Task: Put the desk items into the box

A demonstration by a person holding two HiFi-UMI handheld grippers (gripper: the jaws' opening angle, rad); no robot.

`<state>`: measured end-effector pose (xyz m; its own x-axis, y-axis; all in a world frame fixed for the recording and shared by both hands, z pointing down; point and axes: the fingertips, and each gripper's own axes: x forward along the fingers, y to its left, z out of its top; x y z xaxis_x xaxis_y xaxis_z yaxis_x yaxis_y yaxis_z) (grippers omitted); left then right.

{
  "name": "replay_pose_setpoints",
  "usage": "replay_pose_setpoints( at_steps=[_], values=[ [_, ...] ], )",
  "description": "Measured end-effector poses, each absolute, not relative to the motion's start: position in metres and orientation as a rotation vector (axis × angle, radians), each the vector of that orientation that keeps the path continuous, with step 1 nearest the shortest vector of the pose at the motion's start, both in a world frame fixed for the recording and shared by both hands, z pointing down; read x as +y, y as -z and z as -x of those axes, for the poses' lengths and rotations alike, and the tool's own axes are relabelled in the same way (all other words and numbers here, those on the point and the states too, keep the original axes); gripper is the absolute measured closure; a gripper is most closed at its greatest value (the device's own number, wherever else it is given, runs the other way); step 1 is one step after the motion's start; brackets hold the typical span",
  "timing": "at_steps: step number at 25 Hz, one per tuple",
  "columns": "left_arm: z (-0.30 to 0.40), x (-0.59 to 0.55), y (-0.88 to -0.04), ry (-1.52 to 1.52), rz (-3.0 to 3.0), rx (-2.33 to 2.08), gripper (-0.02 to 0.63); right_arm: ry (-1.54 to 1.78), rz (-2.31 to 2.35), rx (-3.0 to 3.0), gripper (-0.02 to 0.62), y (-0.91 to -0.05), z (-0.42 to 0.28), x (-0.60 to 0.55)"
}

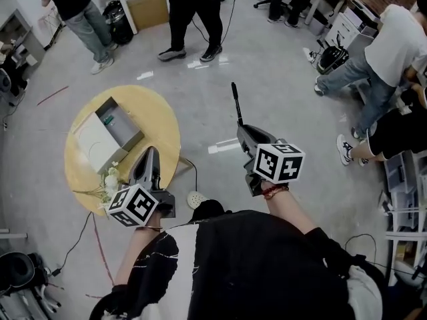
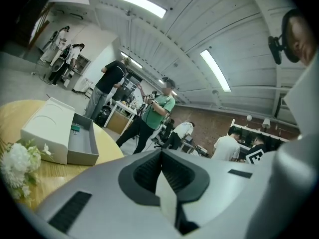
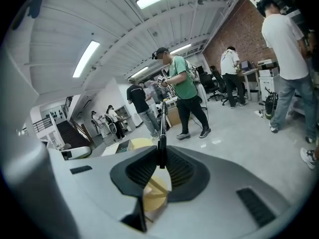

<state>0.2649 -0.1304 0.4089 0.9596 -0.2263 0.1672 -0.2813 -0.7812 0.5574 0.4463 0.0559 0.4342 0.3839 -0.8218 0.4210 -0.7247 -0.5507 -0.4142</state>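
On a round yellow table [image 1: 163, 122] lies an open box [image 1: 107, 135] with a white lid and a grey tray. A small green item [image 1: 109, 120] rests in the tray. White flowers [image 1: 110, 179] lie on the table's near edge. My left gripper [image 1: 152, 153] hovers over that edge beside the flowers, shut with nothing in it. In the left gripper view the box [image 2: 67, 136] and flowers [image 2: 17, 163] sit at the left. My right gripper [image 1: 241, 127] is raised over the floor to the right of the table, shut on a thin black pen [image 1: 235, 102] that sticks out beyond its jaws [image 3: 161, 126].
Several people stand or sit around the room: two beyond the table [image 1: 193, 12] and others at the right [image 1: 373, 65]. A cable [image 1: 190, 169] and a small white round object [image 1: 195, 199] lie on the floor by the table. Desks and gear line the walls.
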Motion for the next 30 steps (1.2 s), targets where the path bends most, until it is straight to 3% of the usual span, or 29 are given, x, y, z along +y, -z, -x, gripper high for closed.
replay_pose_setpoints(
  at_steps=[18, 30],
  values=[
    [-0.269, -0.266, -0.398, -0.070, -2.520, -0.595, 0.595, 0.930, 2.370, 1.693, 0.534, -0.427, -0.477, -0.123],
    [-0.198, -0.357, -0.388, 0.066, -2.393, -0.852, 0.595, 0.947, 2.245, 1.944, 0.534, -0.420, -0.446, -0.251]
  ],
)
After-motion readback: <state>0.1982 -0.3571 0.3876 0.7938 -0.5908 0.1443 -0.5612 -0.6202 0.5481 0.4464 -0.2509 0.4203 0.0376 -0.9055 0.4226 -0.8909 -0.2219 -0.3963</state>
